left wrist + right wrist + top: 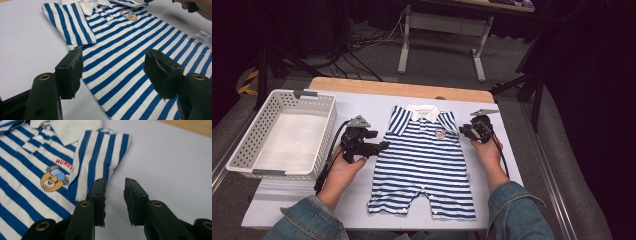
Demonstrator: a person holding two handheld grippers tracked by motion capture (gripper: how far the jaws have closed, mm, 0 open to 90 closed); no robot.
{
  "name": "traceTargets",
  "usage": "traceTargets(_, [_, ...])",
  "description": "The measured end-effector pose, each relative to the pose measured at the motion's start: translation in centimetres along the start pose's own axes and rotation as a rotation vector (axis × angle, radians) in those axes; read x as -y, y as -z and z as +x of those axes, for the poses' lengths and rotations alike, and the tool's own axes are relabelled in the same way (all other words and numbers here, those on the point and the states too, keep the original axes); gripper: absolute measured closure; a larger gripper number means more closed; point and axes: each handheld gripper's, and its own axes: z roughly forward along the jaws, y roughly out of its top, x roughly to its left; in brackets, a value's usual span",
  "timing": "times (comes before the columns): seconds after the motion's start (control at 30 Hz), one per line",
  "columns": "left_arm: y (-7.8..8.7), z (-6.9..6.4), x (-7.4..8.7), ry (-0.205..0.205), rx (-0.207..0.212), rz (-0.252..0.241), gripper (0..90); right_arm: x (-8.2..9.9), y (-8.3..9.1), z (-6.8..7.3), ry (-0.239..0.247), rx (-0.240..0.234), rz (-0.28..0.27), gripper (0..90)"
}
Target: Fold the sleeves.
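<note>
We find a blue-and-white striped baby romper (424, 160) lying flat, front up, on the white table (522, 165), collar away from the person and legs toward them, with an empty white basket (282, 137) standing at the table's left end, well apart from the garment. The work in hand appears to be folding this romper. The sleeve on the person's right (100, 162) is already folded inward over the chest, its edge lying just beside the bear badge (53, 181); the sleeve on the person's left (68, 25) shows in the left gripper view still spread out to the side, lying flat on the table. The right gripper (115, 195) sits just beside the hem of the folded sleeve with its jaws parted by a narrow gap and nothing between them, so we judge it released. The left gripper (113, 72) hovers at the garment's left edge, jaws standing wide over the striped body below the left sleeve, pads clear of the cloth, gripping nothing. Our judgement is that the job is at an early stage: one sleeve done, the other sleeve and the folding of the body and legs outstanding, and the garment not yet in the basket, should that be its destination.
</note>
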Motion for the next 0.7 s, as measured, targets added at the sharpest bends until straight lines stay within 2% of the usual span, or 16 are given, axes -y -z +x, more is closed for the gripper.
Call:
traceTargets(0.03, [-0.1, 0.0, 0.0, 0.0, -0.003, 0.005, 32.3, 0.3, -0.6, 0.2, -0.005, -0.016, 0.018, 70.6])
traceTargets(0.3, [-0.7, 0.4, 0.1, 0.006, -0.001, 0.017, 32.0, 0.5, -1.4, 1.0, -0.014, -0.059, 0.03, 71.1])
traceTargets(0.4, [-1.1, 0.8, 0.1, 0.009, -0.009, 0.02, 32.0, 0.5, -1.5, 1.0, -0.029, -0.079, 0.034, 78.5])
traceTargets(0.47, [-1.3, 1.0, 0.0, 0.014, -0.011, 0.016, 32.0, 0.4, -1.4, 1.2, -0.036, -0.076, 0.037, 84.6])
traceTargets(0.57, [-2.0, 1.9, -0.3, 0.046, -0.017, 0.029, 32.4, 0.4, -1.2, 1.1, -0.055, -0.051, 0.043, 85.8])
traceTargets(0.63, [-2.5, 2.3, -0.7, 0.042, -0.032, 0.044, 32.6, 0.6, -1.0, 0.9, -0.095, -0.044, 0.042, 85.8])
traceTargets(0.7, [-3.1, 2.6, -1.1, 0.054, -0.04, 0.067, 32.9, 0.8, -1.0, 0.8, -0.111, -0.045, 0.034, 84.7])
